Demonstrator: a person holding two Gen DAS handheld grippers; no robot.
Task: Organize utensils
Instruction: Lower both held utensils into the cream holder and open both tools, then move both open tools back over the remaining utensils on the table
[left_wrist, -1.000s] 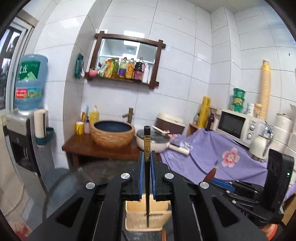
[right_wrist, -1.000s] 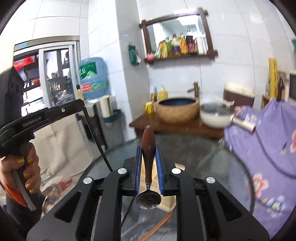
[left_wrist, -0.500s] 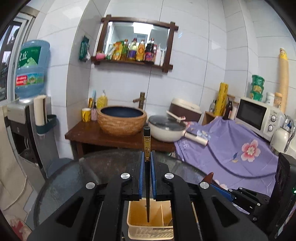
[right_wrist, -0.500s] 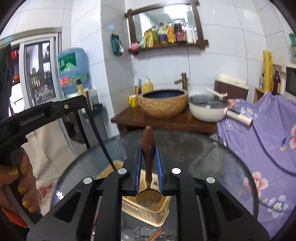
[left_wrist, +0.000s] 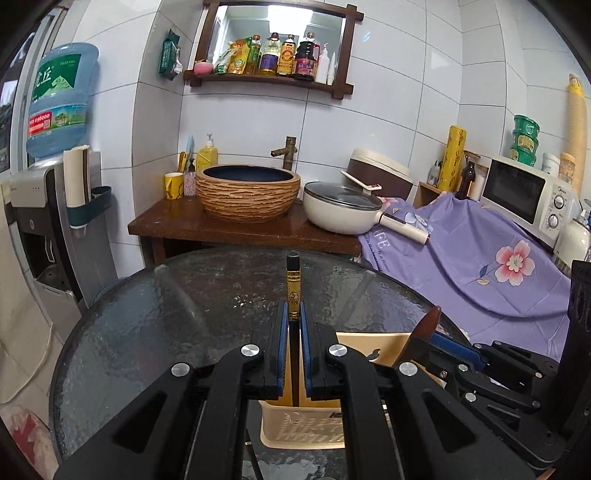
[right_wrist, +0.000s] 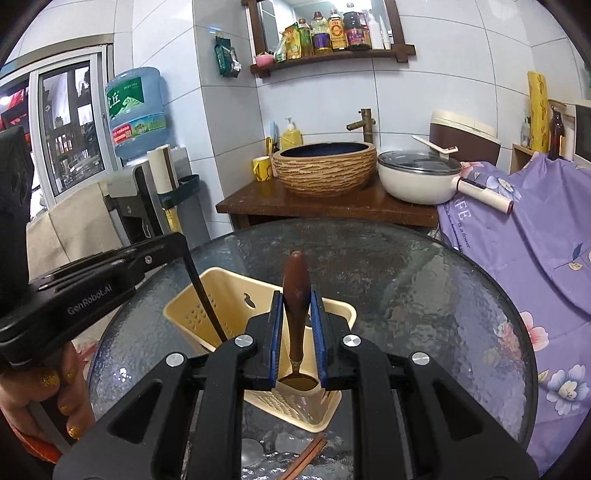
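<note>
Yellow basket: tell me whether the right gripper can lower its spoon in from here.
Probably yes: the right gripper holds the spoon bowl-down over the open yellow basket, nothing between.

Your basket (right_wrist: 229, 295) sits on surface (right_wrist: 424, 295), near its front edge. Sink bowl (right_wrist: 325, 168) behind surface; pan (right_wrist: 417, 181) right of bowl, cup (right_wrist: 261, 168) left.
</note>
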